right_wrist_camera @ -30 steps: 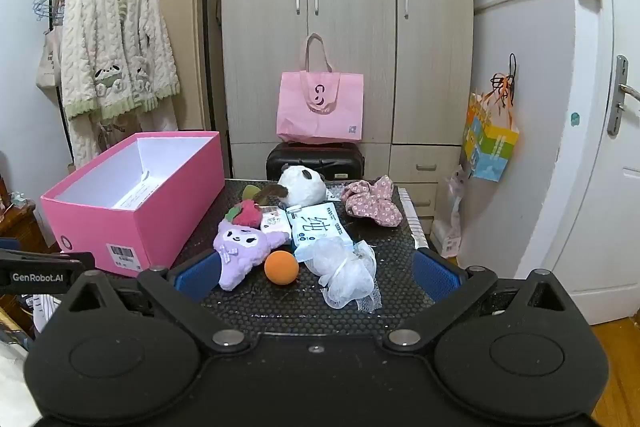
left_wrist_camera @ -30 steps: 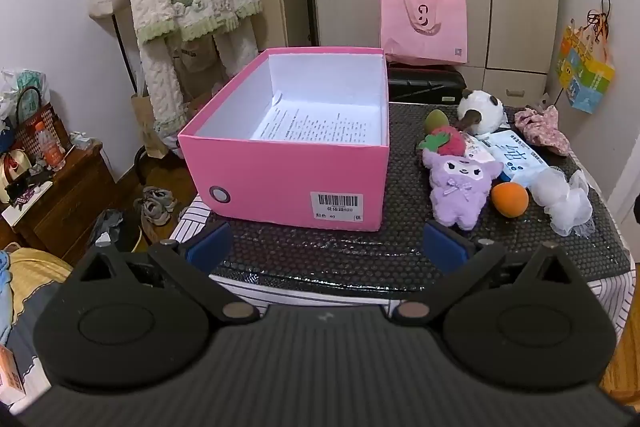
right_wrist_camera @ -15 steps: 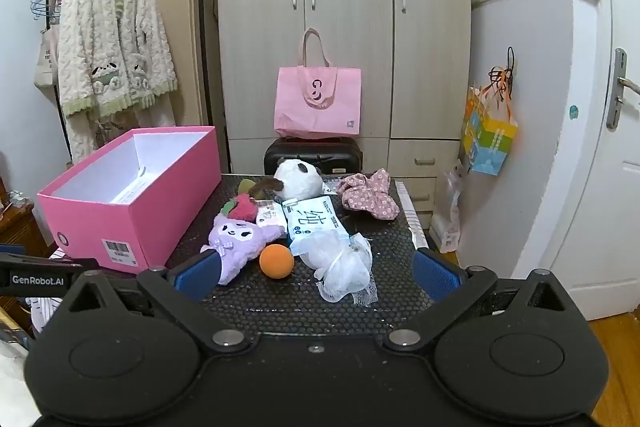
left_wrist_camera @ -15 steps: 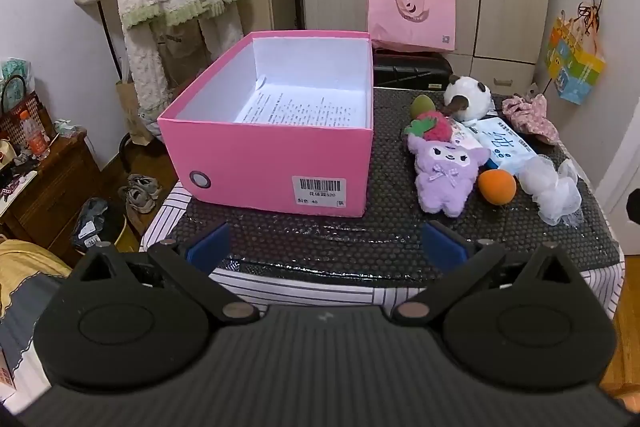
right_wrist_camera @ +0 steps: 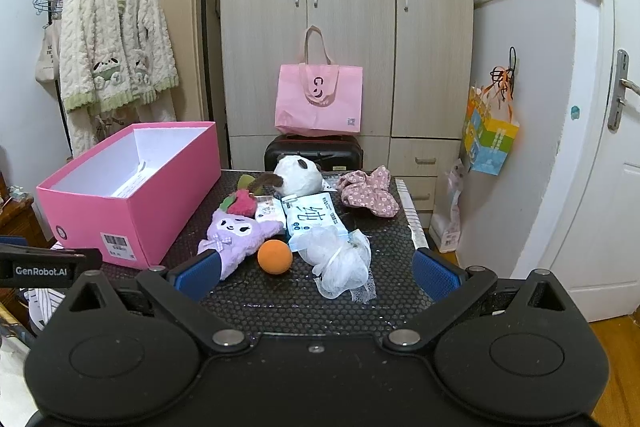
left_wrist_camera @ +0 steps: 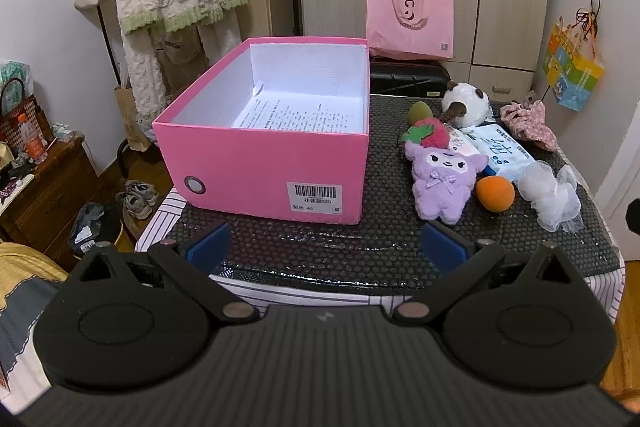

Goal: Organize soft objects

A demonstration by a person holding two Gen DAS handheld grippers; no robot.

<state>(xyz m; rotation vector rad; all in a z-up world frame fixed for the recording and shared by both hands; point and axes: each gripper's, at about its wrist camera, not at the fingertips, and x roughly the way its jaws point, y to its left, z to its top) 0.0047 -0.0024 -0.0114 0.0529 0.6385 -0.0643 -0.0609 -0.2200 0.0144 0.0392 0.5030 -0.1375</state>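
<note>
I have pulled both spread, empty hand-held grippers (left_wrist_camera: 324,247) (right_wrist_camera: 316,273) closer over the surface (left_wrist_camera: 360,247), so the toys near the pink box (left_wrist_camera: 260,167) remain unsorted

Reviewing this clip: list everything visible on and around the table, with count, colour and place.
box: 1, pink, table left, open, printed sheet inside
purple plush: 1, right of box
strawberry plush: 1, red and green, behind purple plush
green ball: 1, behind strawberry
panda plush: 1, white and brown, table rear
tissue pack: 1, white and blue, middle right
floral scrunchie: 1, pink, rear right
orange ball: 1, beside purple plush
mesh puff: 1, white, front right
tote bag: 1, pink, on black case behind table
left gripper: fingers apart, holding nothing
right gripper: fingers apart, holding nothing
</note>
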